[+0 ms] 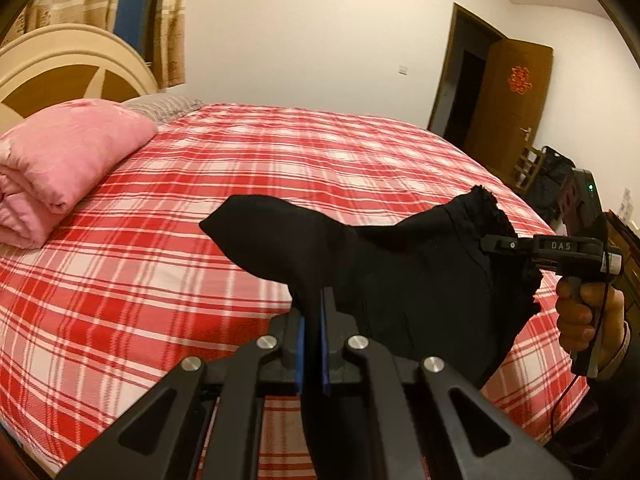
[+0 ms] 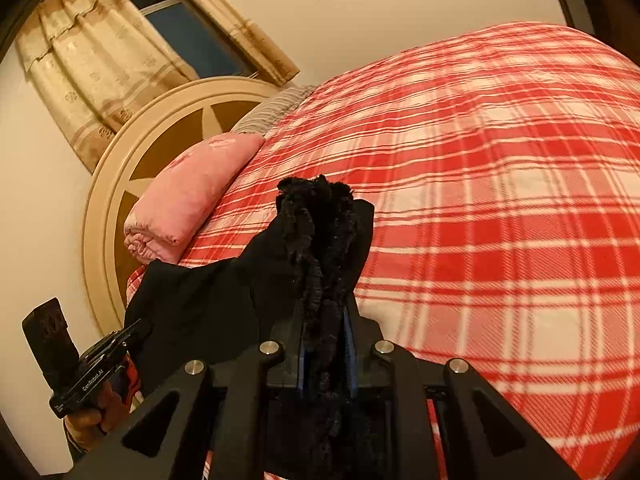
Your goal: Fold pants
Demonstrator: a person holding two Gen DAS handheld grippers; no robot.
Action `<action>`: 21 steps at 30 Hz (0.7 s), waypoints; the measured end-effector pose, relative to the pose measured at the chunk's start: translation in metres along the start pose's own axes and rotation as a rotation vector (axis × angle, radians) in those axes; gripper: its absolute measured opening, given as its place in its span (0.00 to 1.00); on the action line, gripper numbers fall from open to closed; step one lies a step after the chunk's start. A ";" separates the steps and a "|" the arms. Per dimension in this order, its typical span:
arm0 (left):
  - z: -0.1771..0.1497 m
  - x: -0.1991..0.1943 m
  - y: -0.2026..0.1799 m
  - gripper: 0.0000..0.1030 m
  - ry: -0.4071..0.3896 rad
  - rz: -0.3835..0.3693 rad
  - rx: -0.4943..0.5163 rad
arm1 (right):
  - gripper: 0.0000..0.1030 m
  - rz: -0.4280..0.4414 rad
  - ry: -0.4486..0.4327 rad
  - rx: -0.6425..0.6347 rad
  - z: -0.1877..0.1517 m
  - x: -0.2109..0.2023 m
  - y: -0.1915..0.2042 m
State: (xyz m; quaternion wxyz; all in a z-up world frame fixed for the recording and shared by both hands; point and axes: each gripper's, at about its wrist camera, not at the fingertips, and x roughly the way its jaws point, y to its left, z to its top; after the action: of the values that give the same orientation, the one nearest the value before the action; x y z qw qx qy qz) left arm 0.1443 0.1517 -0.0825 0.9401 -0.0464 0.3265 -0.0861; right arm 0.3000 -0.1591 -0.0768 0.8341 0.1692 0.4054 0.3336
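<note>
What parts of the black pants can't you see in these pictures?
- Left wrist view: the lower part of the pants is hidden behind the left gripper.
- Right wrist view: the pants run behind the right gripper.
- Both views: the black fabric shows no seams, so legs can't be told apart.

The black pants (image 1: pixel 400 264) hide your left fingers' (image 1: pixel 327 308) tips and cover the bed (image 1: pixel 200 208) beneath them. In the right wrist view the bunched frilly hem swallows the gap between your right fingers (image 2: pixel 350 344). Your right hand (image 1: pixel 580 316) runs off the frame edge.
</note>
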 end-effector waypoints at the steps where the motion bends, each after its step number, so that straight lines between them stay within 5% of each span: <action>1: 0.000 -0.001 0.004 0.06 -0.001 0.006 -0.006 | 0.14 0.006 0.005 -0.006 0.003 0.005 0.003; 21: -0.012 0.009 0.080 0.06 0.040 0.108 -0.110 | 0.14 0.058 0.119 -0.063 0.020 0.100 0.046</action>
State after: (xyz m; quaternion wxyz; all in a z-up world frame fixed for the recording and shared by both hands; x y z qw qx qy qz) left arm 0.1549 0.2278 -0.1087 0.9328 -0.0785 0.3513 -0.0180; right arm 0.3414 -0.0571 -0.0949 0.8033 0.1345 0.4385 0.3798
